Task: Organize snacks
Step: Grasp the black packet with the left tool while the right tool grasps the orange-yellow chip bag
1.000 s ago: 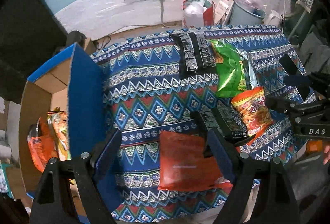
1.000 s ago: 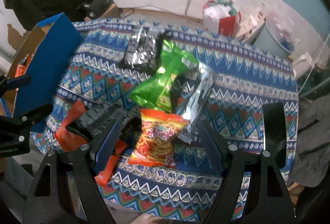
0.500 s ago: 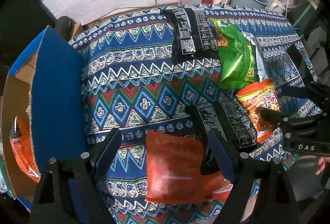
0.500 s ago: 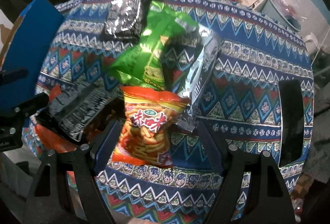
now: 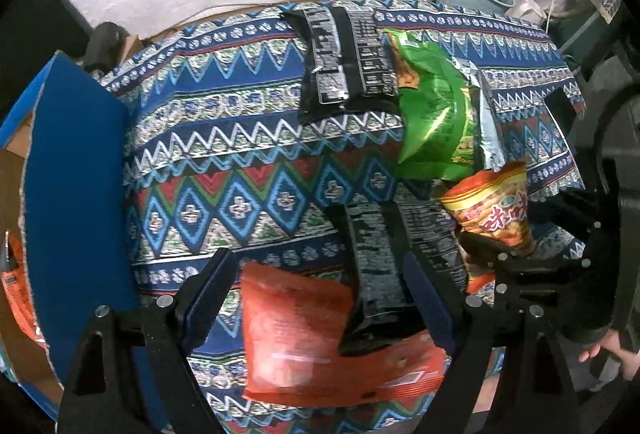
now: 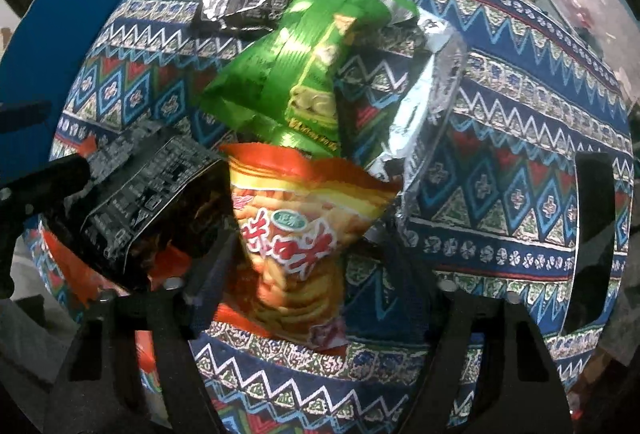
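Your counter (image 5: 256, 138), draped in a blue zigzag-patterned woven cloth, fills both views, with a blue-faced cardboard box (image 5: 76, 202) standing off to the left of your left tool (image 5: 320, 298). Ahead of that tool, a green foil snack bag (image 5: 436, 114) lies beside a black printed packet (image 5: 348, 62) at the far side. Your left tool's jaws stand wide apart and hold nothing; a flat red-orange snack packet (image 5: 296, 334) lies between them, with a second black printed packet (image 5: 376, 266) resting over its right edge against the right finger. Your right tool (image 6: 304, 270) points down at an orange-and-yellow crisp bag (image 6: 296, 230); its jaws are closing with that bag between them, and you cannot tell whether the pads press it yet.
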Motion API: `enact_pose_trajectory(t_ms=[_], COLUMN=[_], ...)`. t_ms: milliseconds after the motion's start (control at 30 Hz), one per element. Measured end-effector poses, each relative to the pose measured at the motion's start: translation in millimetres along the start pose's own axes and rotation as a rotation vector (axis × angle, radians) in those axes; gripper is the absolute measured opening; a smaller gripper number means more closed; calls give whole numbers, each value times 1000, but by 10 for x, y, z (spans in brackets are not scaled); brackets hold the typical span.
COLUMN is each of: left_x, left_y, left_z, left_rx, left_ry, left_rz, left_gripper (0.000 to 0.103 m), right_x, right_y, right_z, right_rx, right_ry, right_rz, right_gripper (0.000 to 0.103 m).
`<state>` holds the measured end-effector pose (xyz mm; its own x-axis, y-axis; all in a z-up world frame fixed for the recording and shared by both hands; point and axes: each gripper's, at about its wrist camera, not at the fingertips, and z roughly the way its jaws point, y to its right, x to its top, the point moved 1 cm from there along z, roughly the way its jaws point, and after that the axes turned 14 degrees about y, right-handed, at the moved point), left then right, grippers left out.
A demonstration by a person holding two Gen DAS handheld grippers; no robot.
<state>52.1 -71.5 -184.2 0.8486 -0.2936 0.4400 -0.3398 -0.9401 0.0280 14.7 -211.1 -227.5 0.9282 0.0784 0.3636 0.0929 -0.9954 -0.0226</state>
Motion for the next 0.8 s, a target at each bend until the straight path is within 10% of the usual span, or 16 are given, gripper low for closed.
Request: enact_pose_trajectory(t_ms=[800], left_x=[39], left_y=[497], left_z=[523], left_rx=[-40], left_ry=[-112], left_rz=[0], left_gripper=[87], right_x=[-103], right_y=[649], right_z=[-501], right_rx=[-33], right_ry=[91], right_rz=[60], right_gripper=[39])
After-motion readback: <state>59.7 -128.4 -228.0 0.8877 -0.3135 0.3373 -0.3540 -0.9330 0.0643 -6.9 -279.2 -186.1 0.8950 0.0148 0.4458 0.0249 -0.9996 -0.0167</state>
